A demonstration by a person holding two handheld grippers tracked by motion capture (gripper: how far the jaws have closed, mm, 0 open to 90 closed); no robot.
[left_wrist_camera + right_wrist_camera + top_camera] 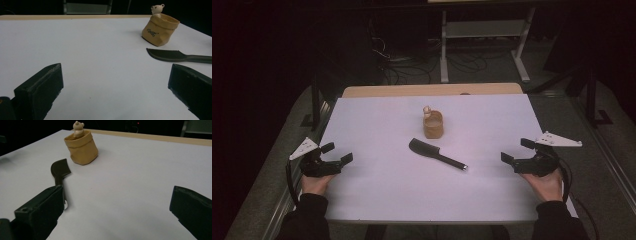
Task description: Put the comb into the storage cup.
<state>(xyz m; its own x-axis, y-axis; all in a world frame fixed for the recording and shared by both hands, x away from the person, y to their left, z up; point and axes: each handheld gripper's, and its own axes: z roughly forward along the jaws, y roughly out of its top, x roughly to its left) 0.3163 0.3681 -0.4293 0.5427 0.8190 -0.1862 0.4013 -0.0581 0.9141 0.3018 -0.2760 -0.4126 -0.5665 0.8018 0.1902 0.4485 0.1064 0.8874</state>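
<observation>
Right hand-held gripper [117, 212] before knife [59, 173] (handle half-hidden)

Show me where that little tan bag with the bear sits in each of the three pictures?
High view: tan bag at table centre, just beyond the black spatula.
Left gripper view: upper right, above the spatula blade.
Right gripper view: upper left, behind the blade.
Shared landmark: the spatula.

High view overhead; both claw views low, close, sharing pouch [160, 31], comb [59, 171].
</observation>
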